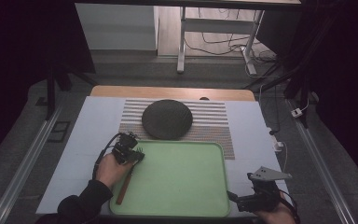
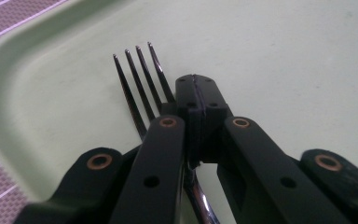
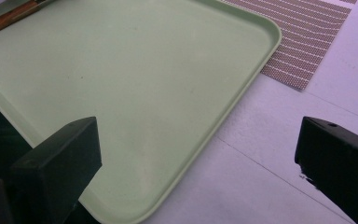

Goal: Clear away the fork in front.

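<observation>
We find no readable text, label, brand, number or sign on anything that appears in these three views.

In the left gripper view, the left gripper (image 2: pixel 196 93) has its two black jaws pressed together on the neck of a metal fork (image 2: pixel 140 79). The four tines point away, above the green tray (image 2: pixel 284 56). A striped placemat (image 2: pixel 9 14) lies beyond the tray's corner.

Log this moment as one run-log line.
left gripper: shut on fork | fork: over tray, left side | right gripper: open, idle by tray's near right corner
</observation>
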Demonstrator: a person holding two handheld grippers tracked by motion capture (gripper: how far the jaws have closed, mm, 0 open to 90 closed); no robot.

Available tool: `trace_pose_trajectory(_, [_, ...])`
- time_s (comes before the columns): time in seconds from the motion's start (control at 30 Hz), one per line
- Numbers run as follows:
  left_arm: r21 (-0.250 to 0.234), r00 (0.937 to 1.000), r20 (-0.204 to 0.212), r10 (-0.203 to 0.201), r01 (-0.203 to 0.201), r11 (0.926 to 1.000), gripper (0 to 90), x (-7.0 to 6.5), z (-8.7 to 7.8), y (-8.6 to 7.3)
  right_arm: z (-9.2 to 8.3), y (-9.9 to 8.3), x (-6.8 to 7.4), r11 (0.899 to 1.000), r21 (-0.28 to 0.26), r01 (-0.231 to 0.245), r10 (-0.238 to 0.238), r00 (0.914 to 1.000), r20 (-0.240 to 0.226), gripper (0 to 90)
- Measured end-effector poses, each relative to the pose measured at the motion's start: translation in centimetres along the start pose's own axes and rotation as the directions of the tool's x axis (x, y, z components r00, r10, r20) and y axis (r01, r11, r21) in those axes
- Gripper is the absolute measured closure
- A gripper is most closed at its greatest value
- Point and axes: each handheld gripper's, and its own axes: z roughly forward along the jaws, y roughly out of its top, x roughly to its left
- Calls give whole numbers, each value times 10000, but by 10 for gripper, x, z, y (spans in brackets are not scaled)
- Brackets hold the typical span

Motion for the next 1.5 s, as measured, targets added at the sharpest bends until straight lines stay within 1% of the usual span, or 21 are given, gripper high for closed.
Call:
trace_pose_trajectory(0.2, [40, 9996, -195, -219, 219, 9998, 884, 10, -5, -3, 0, 0, 0, 10000, 5, 3, -3, 10000, 10, 6])
trace_pose_trajectory(0.33, [-56, 9993, -128, -355, 354, 9994, 864, 13, -6, -5, 0, 0, 0, 10000, 19, 35, -35, 10000, -5, 6])
trace_pose_trajectory(0.6, [-194, 9998, -10, -220, 220, 9996, 754, 13, -8, -5, 0, 0, 0, 10000, 9, 53, -53, 10000, -14, 7])
trace_pose_trajectory(0.67, [-274, 9997, -12, -250, 249, 9993, 724, 14, -9, -6, 0, 0, 1, 10000, 11, 54, -54, 10000, -16, 6])
trace_pose_trajectory(0.8, [-511, 9994, 163, -307, 315, 9982, 667, 15, -13, -7, 0, 0, 1, 10000, 15, 67, -67, 10000, -25, 6])
trace_pose_trajectory(0.97, [-821, 9996, 239, -132, 152, 9965, 592, 13, -20, -8, 0, 0, 1, 10000, 6, 65, -65, 10000, -28, 6])
trace_pose_trajectory(1.07, [-1008, 9997, 250, 44, -19, 9949, 535, 11, -24, -10, 0, 0, 1, 10000, -6, 78, -78, 10000, -31, 6])
trace_pose_trajectory(1.13, [-1179, 9991, 293, 293, -256, 9927, 482, 8, -27, -11, 0, 0, 2, 10000, -5, 84, -84, 10000, -37, 6])
trace_pose_trajectory(1.37, [-1760, 9943, 327, 1019, -946, 9798, 315, 2, -36, -16, 0, 1, 2, 9999, 33, 107, -106, 9999, -60, 6])
trace_pose_trajectory(1.5, [-2149, 9922, 437, 1171, -1052, 9709, 224, 0, -43, -19, 0, 1, 2, 9999, 61, 130, -129, 9999, -65, 6])
